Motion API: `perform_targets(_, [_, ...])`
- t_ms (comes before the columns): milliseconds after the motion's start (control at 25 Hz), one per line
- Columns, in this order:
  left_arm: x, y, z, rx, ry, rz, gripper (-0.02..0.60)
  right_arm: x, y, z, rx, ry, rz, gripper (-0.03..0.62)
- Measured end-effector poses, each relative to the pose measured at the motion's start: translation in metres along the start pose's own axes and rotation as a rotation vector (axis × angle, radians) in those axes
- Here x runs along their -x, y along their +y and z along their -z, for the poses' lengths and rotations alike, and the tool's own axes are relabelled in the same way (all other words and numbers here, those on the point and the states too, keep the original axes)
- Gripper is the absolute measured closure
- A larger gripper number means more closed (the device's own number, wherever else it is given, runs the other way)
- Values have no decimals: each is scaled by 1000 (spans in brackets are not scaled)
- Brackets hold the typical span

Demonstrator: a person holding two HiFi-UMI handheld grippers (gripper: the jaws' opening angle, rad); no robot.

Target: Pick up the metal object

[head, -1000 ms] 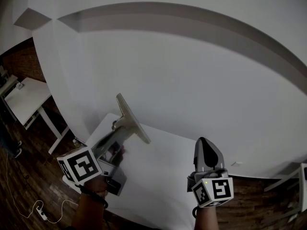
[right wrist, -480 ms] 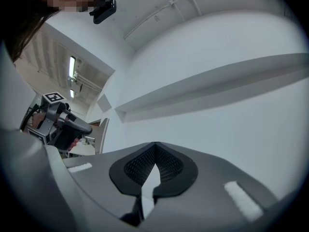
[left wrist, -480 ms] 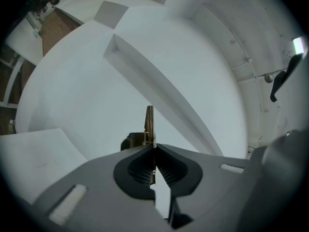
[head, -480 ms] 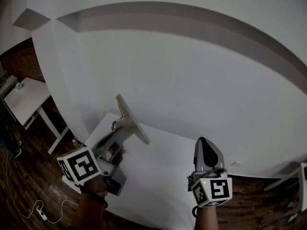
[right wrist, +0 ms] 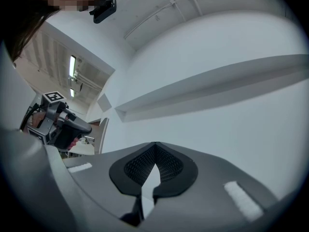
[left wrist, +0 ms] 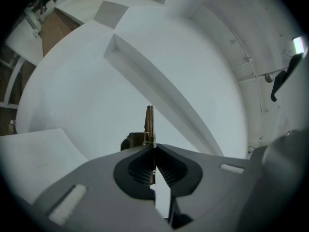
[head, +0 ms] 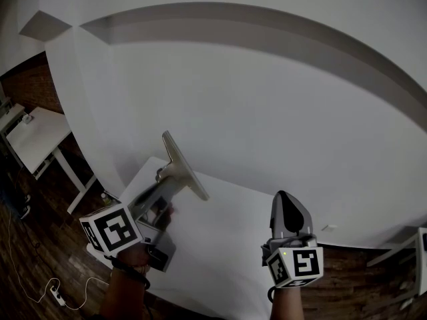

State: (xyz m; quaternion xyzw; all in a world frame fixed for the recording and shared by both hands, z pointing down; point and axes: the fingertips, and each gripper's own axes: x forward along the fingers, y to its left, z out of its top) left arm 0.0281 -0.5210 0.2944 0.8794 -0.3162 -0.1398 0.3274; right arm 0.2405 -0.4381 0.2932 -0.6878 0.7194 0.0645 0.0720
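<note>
Left tongs: the left gripper (head: 172, 179) has its jaws pressed together on the metal object (head: 184, 167). In the left gripper view the dark ribbed pads (left wrist: 140, 167) of this gripper (left wrist: 153, 147) meet on a thin edge of metal.
Metal object: a flat, pale grey plate with a small bracket at its back, held up in the air and tilted, above the near left part of the table. From the left gripper's own camera it shows edge-on as a narrow upright strip (left wrist: 149, 122) just past the jaw tips.
Right tongs: the right gripper (head: 283, 197) has its jaws together with nothing between them; its view shows the pad tips (right wrist: 154, 146) touching.
Position of the tongs: the right gripper points up and away, well apart from the left one and to its right. The right gripper view shows the left gripper (right wrist: 60, 122) at far left, with the plate (right wrist: 103, 135) beside it.
Marker cubes: each gripper carries a white cube with black square markers, left (head: 110, 229) and right (head: 298, 265).
Table: a white tabletop (head: 227, 245) lies below both grippers.
Wall: a plain white wall (head: 267, 112) with a long shadowed ledge (head: 267, 25) fills the background.
Floor: dark wood boards (head: 40, 252) at lower left, with a white cable and power strip (head: 57, 295).
Further off: a second white table (head: 33, 135) stands at far left.
</note>
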Motion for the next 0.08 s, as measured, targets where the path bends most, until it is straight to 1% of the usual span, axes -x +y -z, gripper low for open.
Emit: perform_targets(80, [0,0,-1,-2,0,-2,580,0,-1,0,0,0,1,583])
